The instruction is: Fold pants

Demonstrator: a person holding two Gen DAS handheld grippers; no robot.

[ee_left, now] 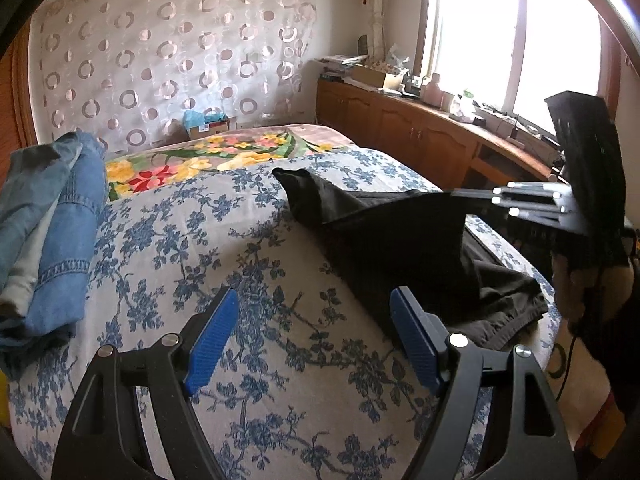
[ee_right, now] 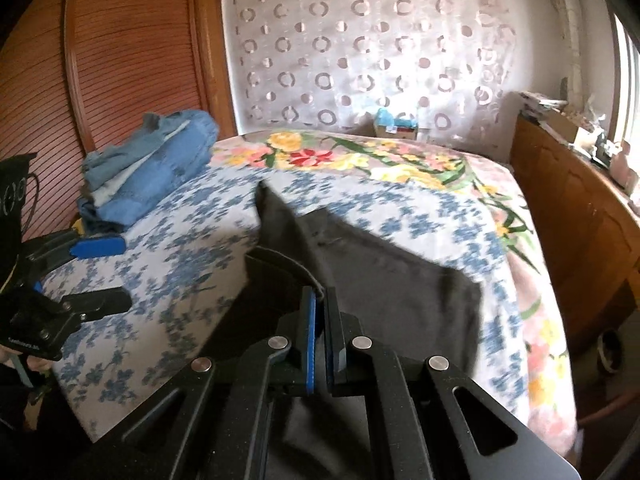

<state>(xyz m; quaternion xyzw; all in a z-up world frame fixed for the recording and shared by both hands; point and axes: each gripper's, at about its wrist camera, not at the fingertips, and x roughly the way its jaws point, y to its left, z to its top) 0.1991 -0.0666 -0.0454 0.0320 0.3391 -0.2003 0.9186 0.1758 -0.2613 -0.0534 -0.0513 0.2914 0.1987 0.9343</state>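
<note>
The black pants [ee_left: 400, 240] lie on the bed [ee_left: 260, 280], across its right half as the left wrist view shows it, with one narrow end stretched toward the flowered blanket [ee_left: 192, 160] and the wider end bunched near the bed's near right edge. The right gripper [ee_right: 320, 320] has its blue-padded fingers [ee_right: 309, 344] together, clamped on a fold of the pants; in the left wrist view this gripper [ee_left: 460, 194] enters from the right and holds the fabric raised off the bed in a peaked, tent-like shape, with the rest of the cloth draping down to the sheet. The left gripper [ee_left: 312, 340] is above the blue-flowered sheet, just left of the pants' bunched end; its fingers [ee_left: 212, 336] stand well apart with nothing between them, and they touch no cloth. In the right wrist view the left gripper [ee_right: 100, 272] appears at the left edge, apart from the pants. A stack of folded jeans [ee_left: 52, 232] rests on the far left side of the bed, well apart from the pants. A wooden counter [ee_left: 420, 128] with clutter on top runs under the window [ee_left: 500, 32] on the right.
</note>
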